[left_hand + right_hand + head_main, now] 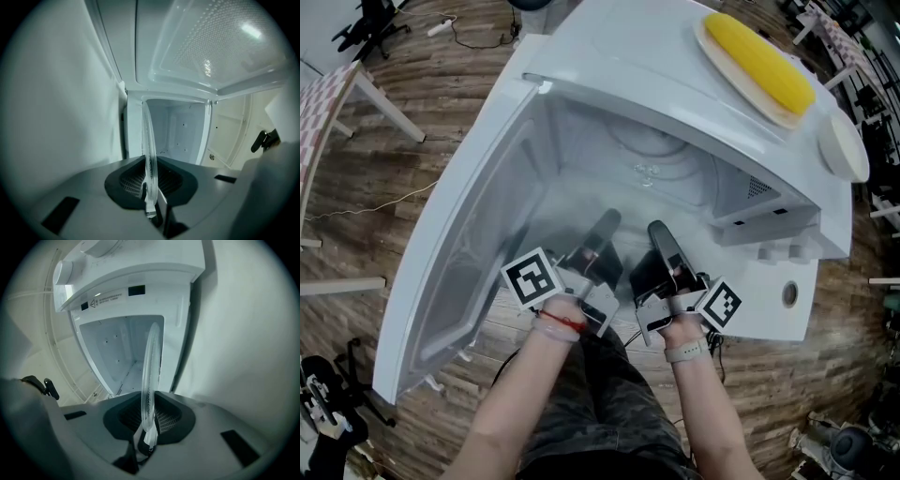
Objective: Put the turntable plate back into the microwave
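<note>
**Turntable plate (643, 183) held inside the open microwave (628, 66)**

We are holding the clear glass turntable plate with both grippers, side by side at its near edge. The left gripper (605, 227) is pinching the rim between its jaws, and in the left gripper view the glass (149, 150) is showing edge-on, running from the closed jaws toward the cavity. The right gripper (662, 236) is clamping the same rim just to the right, and its own view is showing the plate (150, 376) edge-on too, squeezed between the dark pads.

From the head view the plate is reaching from the cavity mouth toward the far wall. We cannot tell whether it is touching the cavity floor. The door (459, 244) is standing wide open on the left.

On the microwave's roof an ear of corn (759, 61) is lying on a pale dish (710, 42) at the far right. A round white disc (844, 145) is sitting just right of it. Wooden floor (394, 178) is showing around the appliance.
</note>
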`<action>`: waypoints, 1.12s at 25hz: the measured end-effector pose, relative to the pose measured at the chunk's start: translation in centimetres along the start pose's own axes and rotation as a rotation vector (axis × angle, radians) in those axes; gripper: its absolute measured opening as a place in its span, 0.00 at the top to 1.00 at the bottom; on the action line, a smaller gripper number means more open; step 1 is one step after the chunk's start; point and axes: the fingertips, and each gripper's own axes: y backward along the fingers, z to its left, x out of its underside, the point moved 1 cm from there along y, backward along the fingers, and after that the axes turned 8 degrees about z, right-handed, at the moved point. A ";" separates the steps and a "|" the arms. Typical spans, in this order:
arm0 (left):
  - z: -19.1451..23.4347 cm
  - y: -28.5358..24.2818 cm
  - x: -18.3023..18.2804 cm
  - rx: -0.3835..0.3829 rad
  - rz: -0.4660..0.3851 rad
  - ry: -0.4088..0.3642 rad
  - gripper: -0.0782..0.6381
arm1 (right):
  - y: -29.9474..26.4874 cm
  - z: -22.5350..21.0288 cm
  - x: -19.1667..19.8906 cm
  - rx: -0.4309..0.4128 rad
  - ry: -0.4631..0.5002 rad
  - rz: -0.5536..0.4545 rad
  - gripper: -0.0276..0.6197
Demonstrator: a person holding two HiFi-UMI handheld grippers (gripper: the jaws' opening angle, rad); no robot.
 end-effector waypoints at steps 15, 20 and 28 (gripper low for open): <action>-0.1 -0.5 -0.6 0.005 -0.010 -0.022 0.83 | -1.2 -0.5 -1.3 0.001 -0.036 -0.028 0.87; -0.1 -0.7 -0.7 0.011 -0.007 -0.013 0.83 | -1.5 -0.7 -1.6 -0.003 -0.050 -0.048 0.87; -0.1 -0.7 -0.3 0.009 0.013 -0.019 0.83 | -1.7 -0.8 -2.8 0.003 -0.056 -0.081 0.87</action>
